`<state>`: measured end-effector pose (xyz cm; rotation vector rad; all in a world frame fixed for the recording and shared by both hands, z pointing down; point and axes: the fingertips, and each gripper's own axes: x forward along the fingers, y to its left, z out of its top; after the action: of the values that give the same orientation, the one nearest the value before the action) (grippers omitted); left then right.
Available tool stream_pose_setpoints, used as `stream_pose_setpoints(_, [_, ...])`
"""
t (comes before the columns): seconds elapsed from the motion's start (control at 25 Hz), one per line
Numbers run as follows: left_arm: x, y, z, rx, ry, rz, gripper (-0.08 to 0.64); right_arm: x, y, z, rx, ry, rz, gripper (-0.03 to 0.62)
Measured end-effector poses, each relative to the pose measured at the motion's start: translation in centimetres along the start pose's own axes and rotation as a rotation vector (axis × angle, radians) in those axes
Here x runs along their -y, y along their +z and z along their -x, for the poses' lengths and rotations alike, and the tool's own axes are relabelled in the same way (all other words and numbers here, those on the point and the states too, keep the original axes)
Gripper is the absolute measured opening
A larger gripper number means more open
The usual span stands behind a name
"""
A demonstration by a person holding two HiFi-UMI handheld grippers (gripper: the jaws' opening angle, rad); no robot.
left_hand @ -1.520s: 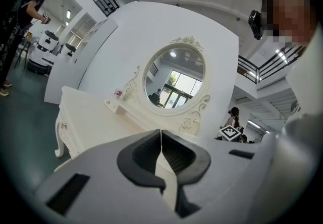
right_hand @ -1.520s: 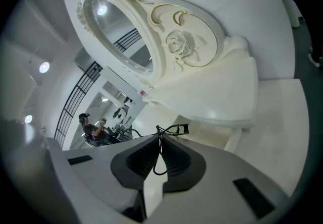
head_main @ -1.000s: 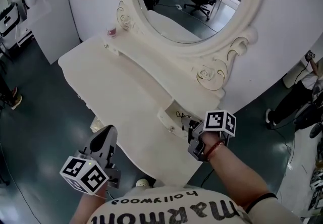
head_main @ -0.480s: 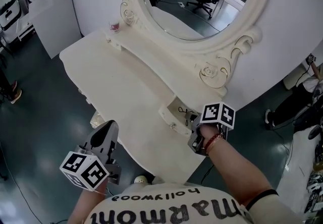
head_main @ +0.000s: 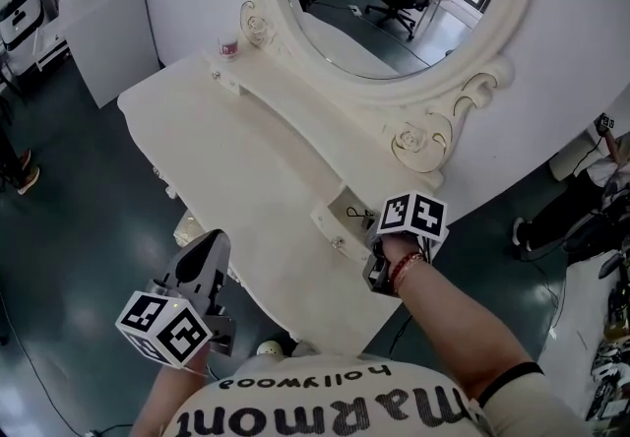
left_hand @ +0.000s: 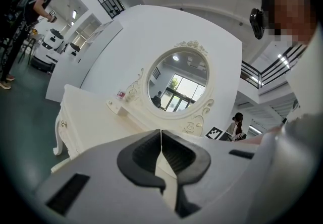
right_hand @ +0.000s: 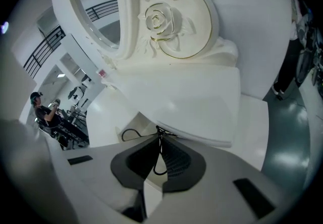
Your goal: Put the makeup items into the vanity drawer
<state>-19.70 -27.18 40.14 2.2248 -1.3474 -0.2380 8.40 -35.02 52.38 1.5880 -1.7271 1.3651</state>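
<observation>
The white vanity's small drawer (head_main: 333,225) stands pulled open on the raised shelf below the rose carving (head_main: 413,144). My right gripper (head_main: 370,240) is at the drawer's mouth. In the right gripper view its jaws (right_hand: 159,142) are shut on a thin black hair band (right_hand: 156,170), whose loop hangs between the pads. More black cord (right_hand: 128,132) lies in the drawer, also seen from the head camera (head_main: 355,220). My left gripper (head_main: 211,242) hangs off the table's front edge, shut (left_hand: 161,140) and holding nothing.
A big oval mirror (head_main: 394,2) rises behind the tabletop (head_main: 246,159). A small pink-labelled jar (head_main: 228,48) stands on the shelf's far left end. Dark green floor surrounds the vanity. People stand at the right (head_main: 591,189) and far left (left_hand: 35,1).
My right gripper has moved a little up and left, closer to the open drawer. The left gripper has stayed roughly where it was.
</observation>
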Motion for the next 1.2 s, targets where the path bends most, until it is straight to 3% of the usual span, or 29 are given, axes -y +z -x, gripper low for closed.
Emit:
stream_pose_setpoints(0.32, [-0.8,0.0,0.4,0.014,0.008,0.013,0.012,-0.3,-0.4,-0.7,-0.051,-0.058,0.084,0.037])
stream_pose_setpoints(1.2, [-1.0,-0.1,0.6,0.021,0.005,0.032,0.012,-0.2,-1.7,-2.4,-0.237,-0.177,0.141,0.037])
